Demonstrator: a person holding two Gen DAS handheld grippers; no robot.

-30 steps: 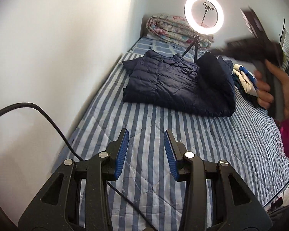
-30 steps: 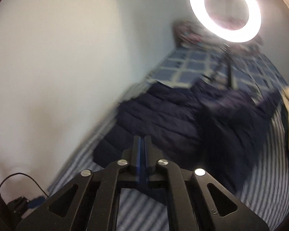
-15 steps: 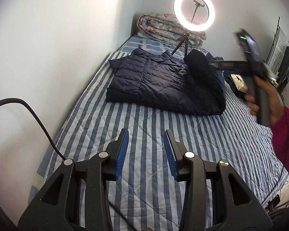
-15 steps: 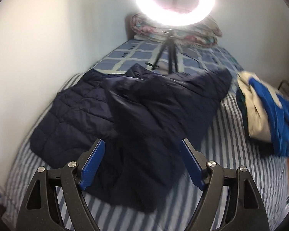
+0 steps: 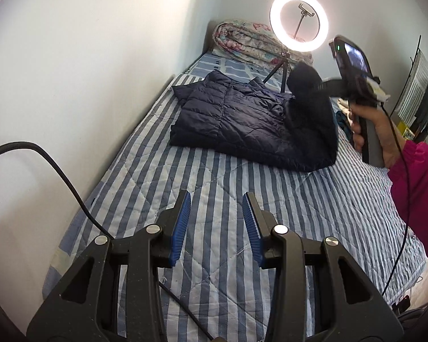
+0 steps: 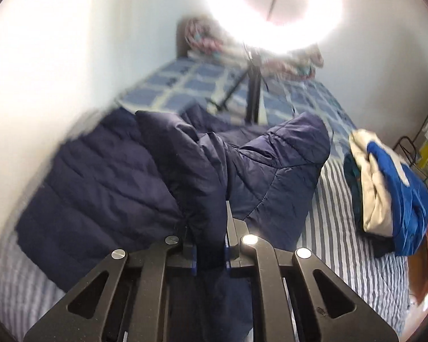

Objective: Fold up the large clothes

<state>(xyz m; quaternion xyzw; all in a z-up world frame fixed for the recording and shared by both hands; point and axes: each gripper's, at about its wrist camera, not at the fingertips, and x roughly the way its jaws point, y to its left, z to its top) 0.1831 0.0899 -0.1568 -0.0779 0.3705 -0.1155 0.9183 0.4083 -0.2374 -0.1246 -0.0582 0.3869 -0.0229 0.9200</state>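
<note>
A dark navy quilted jacket [image 5: 242, 119] lies on the striped bed [image 5: 214, 205], partly folded. My right gripper [image 6: 209, 228] is shut on a fold of the jacket [image 6: 202, 171] and holds that side lifted above the rest. In the left wrist view the right gripper [image 5: 322, 87] shows at the jacket's right side with raised fabric bunched at its tip. My left gripper [image 5: 216, 213] is open and empty, hovering over bare bedding well in front of the jacket.
A lit ring light on a tripod [image 5: 299, 22] stands on the bed behind the jacket. A rolled floral quilt [image 5: 242, 42] lies at the headboard. A pile of blue and cream clothes [image 6: 385, 199] sits at the right. A wall [image 5: 85, 71] runs along the left.
My right gripper was open over the jacket half a second ago; now it has shut on a fold and lifted it. My left gripper stays open over the bedding.
</note>
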